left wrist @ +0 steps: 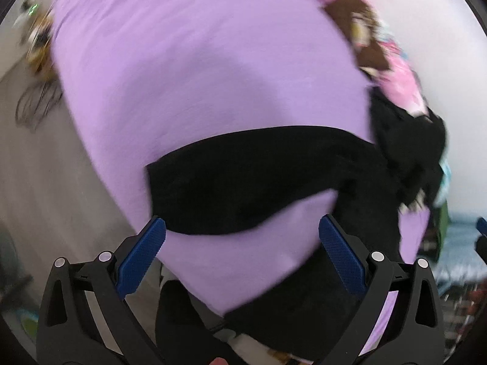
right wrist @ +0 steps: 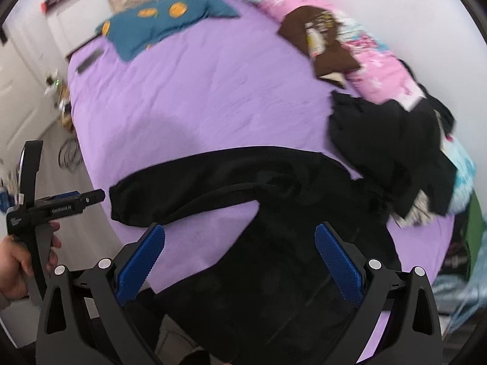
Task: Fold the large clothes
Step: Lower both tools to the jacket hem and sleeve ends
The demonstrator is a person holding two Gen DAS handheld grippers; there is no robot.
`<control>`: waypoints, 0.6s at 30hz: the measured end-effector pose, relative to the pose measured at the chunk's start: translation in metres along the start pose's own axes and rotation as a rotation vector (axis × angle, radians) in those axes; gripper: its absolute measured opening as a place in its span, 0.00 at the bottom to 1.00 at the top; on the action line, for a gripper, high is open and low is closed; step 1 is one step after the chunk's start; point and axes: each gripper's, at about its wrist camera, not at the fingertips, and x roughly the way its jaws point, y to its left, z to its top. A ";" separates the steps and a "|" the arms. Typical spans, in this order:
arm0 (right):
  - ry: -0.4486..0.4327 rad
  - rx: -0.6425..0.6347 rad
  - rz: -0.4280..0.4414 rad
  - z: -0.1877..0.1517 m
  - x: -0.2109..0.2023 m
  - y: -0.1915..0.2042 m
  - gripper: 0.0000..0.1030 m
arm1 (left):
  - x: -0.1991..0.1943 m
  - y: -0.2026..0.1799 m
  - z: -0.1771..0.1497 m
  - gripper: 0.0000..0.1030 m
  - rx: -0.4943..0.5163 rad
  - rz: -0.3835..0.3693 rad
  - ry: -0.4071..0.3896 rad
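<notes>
**Both grippers open above the black garment, fold not yet started**

The bed [right wrist: 194, 91] fills both views, its purple sheet spread wide, and the black garment [right wrist: 274, 243] lies across the near part of it, body toward the near edge and one long sleeve [right wrist: 188, 188] stretched out to the left. It looks laid out rather than folded, so I judge this the approach before a first grab. The right gripper [right wrist: 240, 261] hovers over the body with its blue fingers spread and empty. The left gripper [left wrist: 242, 255] hangs above the sleeve and sheet, fingers likewise apart, nothing between them; the right view shows it from the side, held in a hand [right wrist: 18, 261] just off the sleeve's cuff.

Next move, I reckon: come down on the cuff or a shoulder edge and pinch a single layer.

Hard to read: the garment's near hem is cut off behind the grippers, the black cloth shows no seams, and a dark heap [right wrist: 395, 152] at the right blurs into it. Both views smear with motion.
</notes>
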 end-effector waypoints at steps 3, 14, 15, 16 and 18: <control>0.014 -0.059 0.010 0.009 0.033 0.014 0.94 | 0.036 0.034 -0.003 0.94 -0.083 -0.036 0.002; 0.099 -0.147 -0.005 0.008 0.118 0.041 0.94 | 0.129 0.075 -0.004 0.94 -0.076 -0.103 0.022; 0.106 -0.143 -0.007 0.008 0.122 0.043 0.94 | 0.132 0.075 -0.003 0.94 -0.063 -0.102 0.023; 0.111 -0.143 -0.004 0.008 0.126 0.046 0.94 | 0.135 0.076 -0.002 0.94 -0.063 -0.105 0.022; 0.115 -0.158 -0.002 0.006 0.131 0.054 0.94 | 0.142 0.082 0.001 0.94 -0.084 -0.114 0.027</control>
